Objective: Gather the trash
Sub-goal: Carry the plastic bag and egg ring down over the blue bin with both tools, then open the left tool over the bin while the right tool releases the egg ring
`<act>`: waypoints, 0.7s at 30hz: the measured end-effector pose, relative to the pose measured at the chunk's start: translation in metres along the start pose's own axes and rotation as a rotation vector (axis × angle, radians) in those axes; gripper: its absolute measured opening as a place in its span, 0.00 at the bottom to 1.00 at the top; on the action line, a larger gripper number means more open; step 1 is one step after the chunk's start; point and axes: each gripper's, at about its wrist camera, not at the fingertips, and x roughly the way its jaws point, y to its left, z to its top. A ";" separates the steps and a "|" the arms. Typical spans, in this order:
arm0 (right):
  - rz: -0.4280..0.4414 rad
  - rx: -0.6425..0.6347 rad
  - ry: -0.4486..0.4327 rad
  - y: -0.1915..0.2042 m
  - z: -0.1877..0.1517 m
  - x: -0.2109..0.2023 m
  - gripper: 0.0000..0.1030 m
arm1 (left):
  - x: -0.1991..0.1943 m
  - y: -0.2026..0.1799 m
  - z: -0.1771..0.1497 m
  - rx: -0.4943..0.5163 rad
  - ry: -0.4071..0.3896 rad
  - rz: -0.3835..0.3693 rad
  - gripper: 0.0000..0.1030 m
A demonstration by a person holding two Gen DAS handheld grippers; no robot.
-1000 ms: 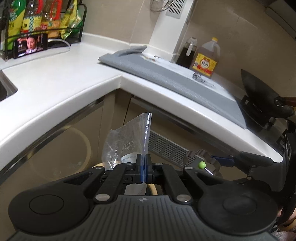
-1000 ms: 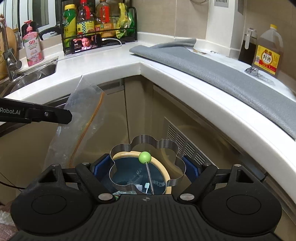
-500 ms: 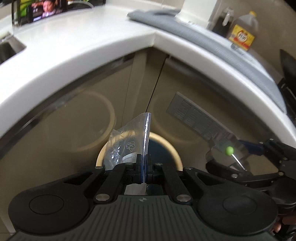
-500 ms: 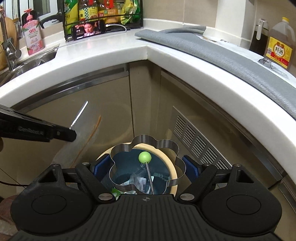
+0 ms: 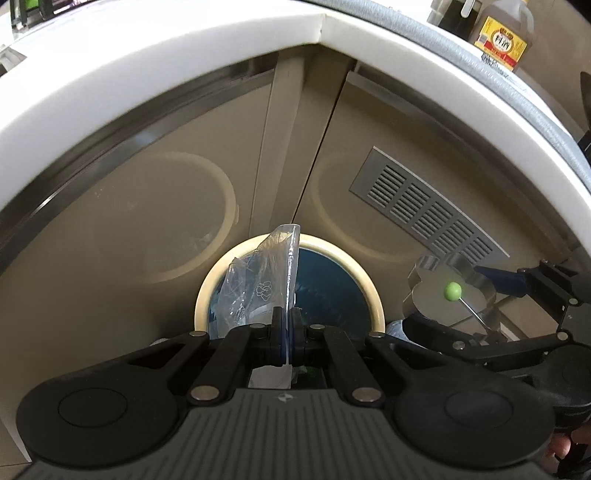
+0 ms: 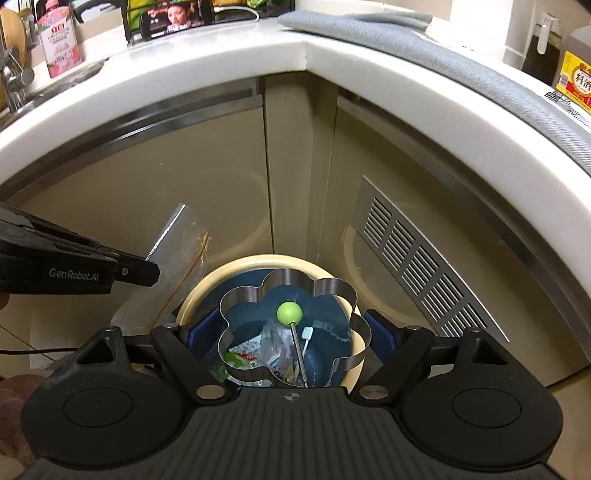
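Note:
My left gripper (image 5: 285, 325) is shut on a clear plastic bag (image 5: 258, 284) and holds it over the round bin (image 5: 365, 291), cream-rimmed with a blue liner, on the floor. The bag (image 6: 177, 254) and the left gripper (image 6: 147, 273) also show in the right wrist view. My right gripper (image 6: 293, 332) is shut on a flower-shaped metal mould (image 6: 258, 295) with a green-knobbed rod (image 6: 289, 312), held just above the bin (image 6: 207, 284). Wrappers and a white stick lie in the bin. The mould (image 5: 436, 291) shows right of the bin in the left wrist view.
Beige cabinet doors (image 6: 166, 192) meet in a corner behind the bin under a white worktop (image 6: 306, 48). A metal vent grille (image 6: 424, 266) is on the right door. A grey mat (image 6: 443, 62), bottles (image 6: 576, 74), a phone (image 6: 177, 16) and a sink edge sit on the worktop.
Both grippers have come down from worktop level toward the floor bin. The bag and the mould now hang right above its opening.

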 end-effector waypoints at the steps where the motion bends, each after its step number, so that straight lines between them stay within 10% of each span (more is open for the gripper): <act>1: 0.000 -0.001 0.007 0.000 0.001 0.003 0.82 | 0.003 0.000 0.000 0.002 0.006 0.001 0.01; 21: 0.008 0.010 0.127 -0.003 0.007 0.054 0.82 | 0.062 0.003 0.006 0.007 0.139 0.005 0.01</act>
